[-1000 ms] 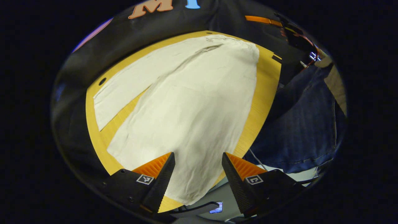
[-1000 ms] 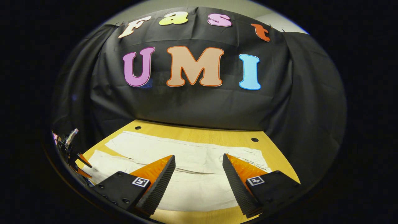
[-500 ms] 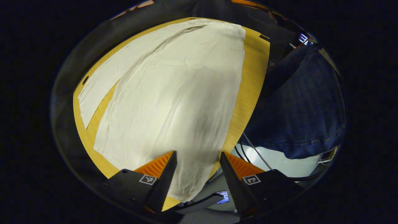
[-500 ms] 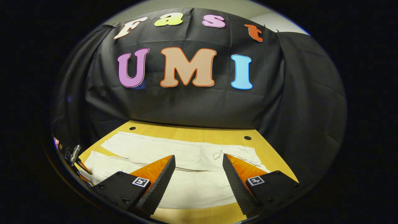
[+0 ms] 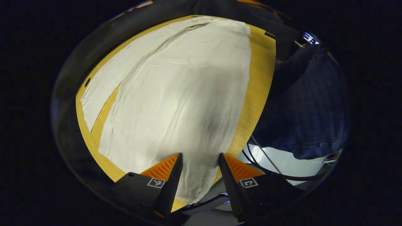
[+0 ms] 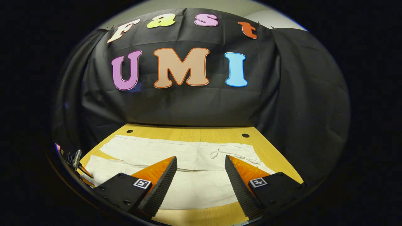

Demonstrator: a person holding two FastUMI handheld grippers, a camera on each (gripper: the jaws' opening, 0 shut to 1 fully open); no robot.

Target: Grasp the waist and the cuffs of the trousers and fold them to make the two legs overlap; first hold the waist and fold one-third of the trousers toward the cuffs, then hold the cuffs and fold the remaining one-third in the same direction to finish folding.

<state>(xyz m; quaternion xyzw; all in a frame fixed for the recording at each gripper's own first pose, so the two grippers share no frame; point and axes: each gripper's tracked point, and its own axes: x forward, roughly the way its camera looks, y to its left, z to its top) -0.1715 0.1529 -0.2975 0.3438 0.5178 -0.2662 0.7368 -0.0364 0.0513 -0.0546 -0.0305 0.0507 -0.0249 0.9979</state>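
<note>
The light wooden table (image 6: 201,133) carried your cream cloth trousers (image 5: 176,94), spread flat with both legs apart, one cuff hanging over the near edge. Your dark blue denim clothing (image 5: 307,110) stood beside the table. Your left gripper (image 5: 198,163) hovered spread above that cuff; your right gripper (image 6: 201,166) hung spread over the waist end.

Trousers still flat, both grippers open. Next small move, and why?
Probably lower the left gripper onto the near leg's cuff and close. The trousers lie unfolded, legs splayed apart on the table, and the cuff sits between its open fingers, overhanging the edge.
</note>
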